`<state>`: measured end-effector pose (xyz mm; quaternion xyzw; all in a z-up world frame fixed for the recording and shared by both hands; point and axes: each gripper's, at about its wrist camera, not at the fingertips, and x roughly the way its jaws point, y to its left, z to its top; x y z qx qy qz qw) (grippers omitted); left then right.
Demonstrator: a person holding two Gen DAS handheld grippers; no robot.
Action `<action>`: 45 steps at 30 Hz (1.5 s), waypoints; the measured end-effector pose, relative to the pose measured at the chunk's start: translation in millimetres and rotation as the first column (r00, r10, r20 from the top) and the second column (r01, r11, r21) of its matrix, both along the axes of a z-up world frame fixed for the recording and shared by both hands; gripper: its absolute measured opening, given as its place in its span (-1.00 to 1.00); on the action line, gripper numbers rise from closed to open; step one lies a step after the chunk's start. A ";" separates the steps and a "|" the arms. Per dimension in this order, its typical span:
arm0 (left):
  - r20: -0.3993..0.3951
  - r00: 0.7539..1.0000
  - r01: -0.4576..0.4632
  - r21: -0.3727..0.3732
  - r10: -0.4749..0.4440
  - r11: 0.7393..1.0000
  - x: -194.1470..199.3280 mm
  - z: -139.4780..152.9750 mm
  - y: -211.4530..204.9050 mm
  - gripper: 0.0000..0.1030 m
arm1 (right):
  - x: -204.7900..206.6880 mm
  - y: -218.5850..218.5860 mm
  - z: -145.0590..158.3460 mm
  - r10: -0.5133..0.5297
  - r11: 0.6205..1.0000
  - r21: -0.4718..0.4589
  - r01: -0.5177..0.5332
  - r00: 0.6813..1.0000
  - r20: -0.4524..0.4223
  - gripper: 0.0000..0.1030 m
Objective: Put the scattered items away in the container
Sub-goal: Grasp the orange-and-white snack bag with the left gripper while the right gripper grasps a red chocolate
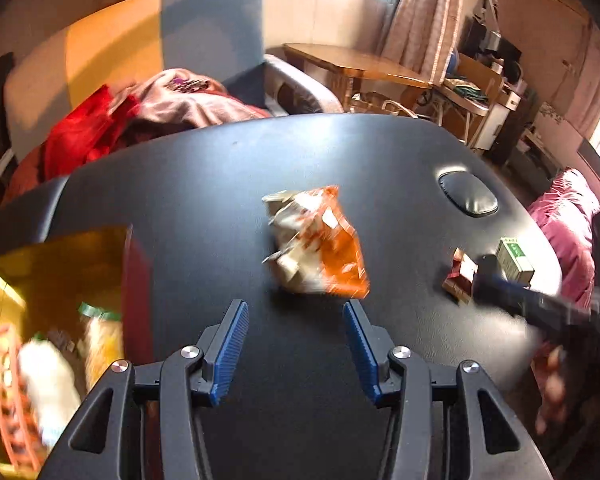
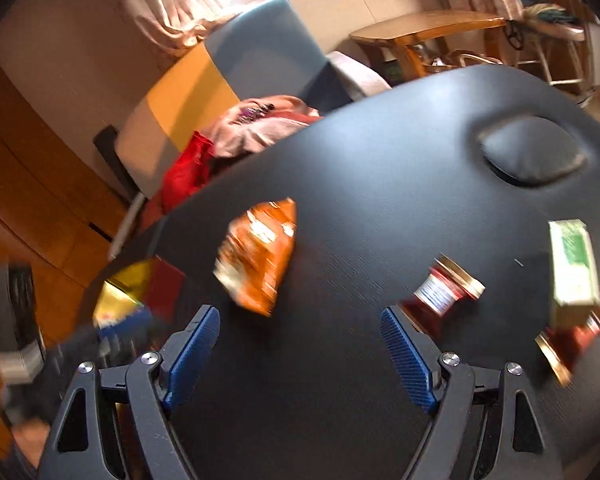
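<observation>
An orange and white snack bag [image 1: 316, 244] lies on the black table [image 1: 228, 176], just beyond my open, empty left gripper [image 1: 296, 308]. The red box with a gold lining [image 1: 60, 264] stands at the left and holds several items. In the right wrist view my right gripper [image 2: 300, 316] is open and empty; the snack bag [image 2: 260, 256] is ahead left and a small red packet [image 2: 440, 296] lies by the right finger. A green and white carton [image 2: 572, 268] and another red packet [image 2: 568, 344] lie further right. The right gripper also shows in the left wrist view [image 1: 496, 276], near the red packet [image 1: 460, 276] and carton [image 1: 516, 260].
An oval dimple [image 1: 466, 194] is set in the table at the far right. A blue chair [image 1: 212, 40] with heaped red and pink clothes [image 1: 148, 116] stands behind the table. A wooden table [image 1: 356, 64] and shelves stand further back. The box also shows in the right wrist view [image 2: 140, 284].
</observation>
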<state>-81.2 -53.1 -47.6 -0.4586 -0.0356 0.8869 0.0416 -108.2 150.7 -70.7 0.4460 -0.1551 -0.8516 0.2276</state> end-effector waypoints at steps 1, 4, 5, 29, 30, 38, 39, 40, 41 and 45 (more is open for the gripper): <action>0.005 1.000 -0.002 0.001 0.002 1.000 -7.7 -0.5 0.9 -0.02 | 4.0 2.7 -2.4 -0.001 1.000 0.019 0.001 1.000 -0.001 0.63; 0.025 1.000 0.002 0.036 -0.003 0.999 -29.9 -2.7 0.1 -0.02 | 11.9 8.5 -8.8 -0.002 0.999 0.050 0.002 1.000 -0.001 0.63; 0.034 0.999 0.008 0.050 -0.009 0.999 -36.1 -3.8 0.5 -0.02 | 13.1 9.9 -10.7 -0.004 0.999 0.053 0.004 1.000 -0.002 0.63; 0.091 0.992 0.092 -0.089 -0.084 0.992 -121.9 -41.8 28.2 0.25 | -2.7 18.0 -22.9 -0.015 0.994 0.107 0.017 1.000 -0.022 0.64; 0.093 0.992 0.092 -0.085 -0.084 0.992 -123.3 -42.9 28.2 0.27 | -2.9 17.1 -22.5 -0.013 0.993 0.114 0.015 1.000 -0.023 0.64; 0.102 0.994 0.045 -0.043 -0.040 0.998 -123.9 -49.3 23.2 0.30 | -3.0 15.6 -17.1 -0.026 0.988 0.153 0.031 0.999 -0.033 0.64; 0.100 0.994 0.038 -0.045 -0.033 0.998 -120.6 -49.4 22.6 0.28 | -4.1 16.6 -17.0 -0.029 0.986 0.162 0.034 0.999 -0.033 0.64; 0.098 0.995 0.032 -0.044 -0.028 0.999 -115.7 -49.1 21.8 0.27 | -5.6 17.9 -17.3 -0.037 0.984 0.172 0.042 0.999 -0.033 0.64; 0.097 0.995 0.029 -0.039 -0.025 0.999 -111.1 -49.1 21.0 0.27 | -7.2 19.4 -17.7 -0.047 0.982 0.183 0.052 0.998 -0.033 0.64; 0.101 0.995 0.001 -0.009 0.000 1.000 -92.6 -49.2 16.9 0.25 | -14.9 18.9 -18.6 -0.061 0.969 0.237 0.072 0.997 -0.053 0.64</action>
